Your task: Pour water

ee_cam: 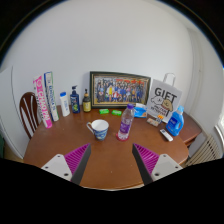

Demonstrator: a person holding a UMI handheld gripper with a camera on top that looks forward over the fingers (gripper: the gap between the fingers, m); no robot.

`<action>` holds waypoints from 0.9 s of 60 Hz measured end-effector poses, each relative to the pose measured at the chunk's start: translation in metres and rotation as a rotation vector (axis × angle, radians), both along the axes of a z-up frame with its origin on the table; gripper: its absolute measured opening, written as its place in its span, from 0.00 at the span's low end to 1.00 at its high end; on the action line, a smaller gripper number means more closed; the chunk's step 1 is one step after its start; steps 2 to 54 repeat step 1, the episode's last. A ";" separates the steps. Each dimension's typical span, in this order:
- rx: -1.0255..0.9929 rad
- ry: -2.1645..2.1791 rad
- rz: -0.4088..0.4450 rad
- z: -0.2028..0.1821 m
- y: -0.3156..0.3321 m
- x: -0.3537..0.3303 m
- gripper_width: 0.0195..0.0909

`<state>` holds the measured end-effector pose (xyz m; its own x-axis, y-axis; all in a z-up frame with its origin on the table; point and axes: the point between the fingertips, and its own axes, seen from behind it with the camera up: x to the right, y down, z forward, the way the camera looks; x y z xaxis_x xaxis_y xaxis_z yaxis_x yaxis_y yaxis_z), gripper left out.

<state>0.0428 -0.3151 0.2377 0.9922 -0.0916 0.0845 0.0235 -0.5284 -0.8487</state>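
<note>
A clear water bottle [126,122] with a pink label and blue cap stands upright on the brown wooden table [70,140], just right of a white mug [98,128]. Both stand beyond my gripper [112,160], roughly midway across the table. The gripper hangs above the table's near edge, open, with nothing between its magenta pads [76,157]. The fingers are set wide apart, the bottle and mug showing in the gap ahead of them.
Along the wall stand a framed group photo [120,89], a white gift bag [165,98], tall pink boxes [45,99] and several small bottles [74,100]. A blue spray bottle [176,122] sits at the right. A wooden chair [29,110] stands left.
</note>
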 end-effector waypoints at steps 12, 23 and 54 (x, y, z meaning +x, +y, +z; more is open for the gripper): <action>0.000 -0.001 -0.001 0.001 0.000 0.001 0.92; 0.000 -0.001 -0.001 0.001 0.000 0.001 0.92; 0.000 -0.001 -0.001 0.001 0.000 0.001 0.92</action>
